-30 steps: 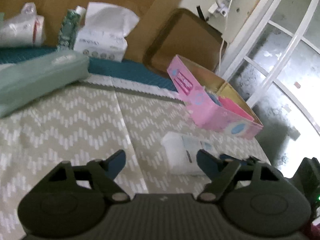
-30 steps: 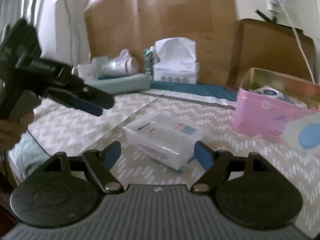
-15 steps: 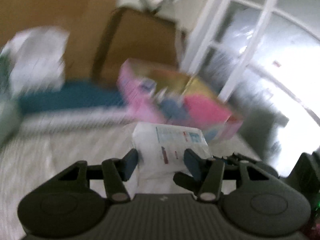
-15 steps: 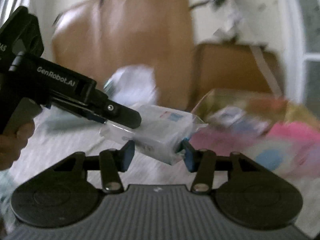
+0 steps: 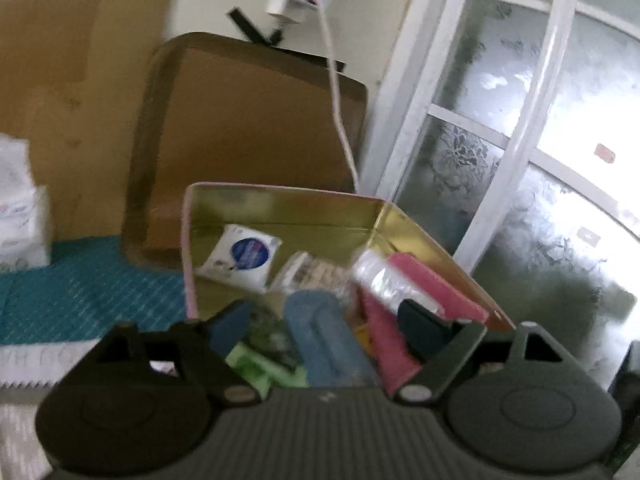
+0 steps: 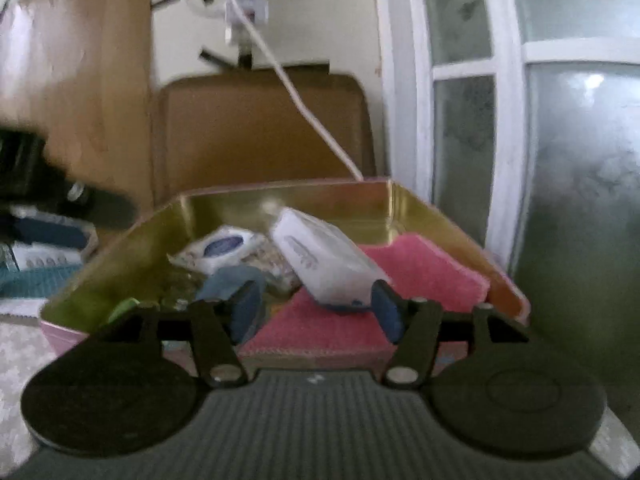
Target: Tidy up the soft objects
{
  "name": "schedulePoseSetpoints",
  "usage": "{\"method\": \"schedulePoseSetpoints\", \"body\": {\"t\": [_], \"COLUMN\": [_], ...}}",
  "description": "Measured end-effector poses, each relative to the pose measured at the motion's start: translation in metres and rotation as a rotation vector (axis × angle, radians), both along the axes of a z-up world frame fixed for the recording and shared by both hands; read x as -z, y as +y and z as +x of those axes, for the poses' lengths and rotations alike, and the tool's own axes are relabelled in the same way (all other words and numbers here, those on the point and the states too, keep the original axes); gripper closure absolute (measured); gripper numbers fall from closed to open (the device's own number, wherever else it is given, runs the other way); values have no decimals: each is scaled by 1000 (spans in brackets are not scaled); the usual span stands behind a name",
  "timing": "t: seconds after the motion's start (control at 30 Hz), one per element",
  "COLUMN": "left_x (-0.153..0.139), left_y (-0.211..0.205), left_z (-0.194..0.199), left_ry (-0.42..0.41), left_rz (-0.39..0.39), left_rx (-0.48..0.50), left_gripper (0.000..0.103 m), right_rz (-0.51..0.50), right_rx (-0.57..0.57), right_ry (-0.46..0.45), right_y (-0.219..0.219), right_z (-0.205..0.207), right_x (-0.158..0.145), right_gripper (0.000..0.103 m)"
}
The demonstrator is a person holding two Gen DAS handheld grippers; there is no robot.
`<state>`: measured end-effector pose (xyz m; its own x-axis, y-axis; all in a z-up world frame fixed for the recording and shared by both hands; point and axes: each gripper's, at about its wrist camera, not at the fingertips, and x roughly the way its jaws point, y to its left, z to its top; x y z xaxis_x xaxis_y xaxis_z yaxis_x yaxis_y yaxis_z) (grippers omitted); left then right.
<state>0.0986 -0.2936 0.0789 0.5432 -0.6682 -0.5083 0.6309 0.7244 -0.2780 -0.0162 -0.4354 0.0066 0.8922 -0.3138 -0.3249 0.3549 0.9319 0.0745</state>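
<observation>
2 grippers sit over 1 open box, pink outside, gold inside, on a patterned cloth. Largest items behind it: a frosted glass door to the right and a brown board leaning on the wall, with a white cable hanging across it into the space behind the box.

Box contents, big to small: a pink towel fills the right side; a clear-wrapped white tissue pack lies tilted on top of it, near end just beside the right finger of the right gripper. A blue cloth lies in the middle, a green packet at the near left, and a small white pack with a blue round label leans near the back wall.

Right gripper: jaws spread wide, nothing clamped; the tissue pack rests in the box, not held between the pads.

Left gripper: jaws also spread wide, nothing between them, hovering over the near edge of the box. Its dark body shows blurred at the left of the right wrist view.

Far left on a teal mat: a white tissue box, partly cut off.
</observation>
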Motion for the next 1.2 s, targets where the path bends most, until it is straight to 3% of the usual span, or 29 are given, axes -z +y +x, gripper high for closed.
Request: {"method": "schedulePoseSetpoints", "body": {"t": [0.1,0.2,0.37,0.5,0.6,0.7,0.8,0.9,1.03,1.2], "left_x": [1,8,29,46,59,69,70,69,68,67], "left_y": [33,73,166,242,292,325,349,352,355,360], "left_z": [-13,-23,-49,-65,-71,-72,-77,-80,-86,-87], "left_ry": [-45,-36,-21,-11,-40,-63,-67,-110,-140,-145], "left_rz": [13,13,39,41,57,92,-36,-81,-111,-163], "left_rx": [-23,-38,-139,-306,-461,-582,-625,-627,-641,-663], "left_gripper": [18,18,18,17,15,15,12,11,10,6], "right_rz": [20,37,84,226,345,435,529,547,450,405], "right_rx": [1,-45,-278,-542,-672,-707,-683,-648,-635,-645], "right_ry": [-85,-162,-180,-103,-22,57,125,194,333,348], "right_y": [9,28,77,123,159,200,234,261,298,301], "right_z": [-25,-38,-32,5,49,102,157,201,233,215], "right_x": [-2,-10,-29,-36,-37,-36,-29,-20,-3,-3], "right_gripper": [34,34,39,42,42,42,39,38,43,56]}}
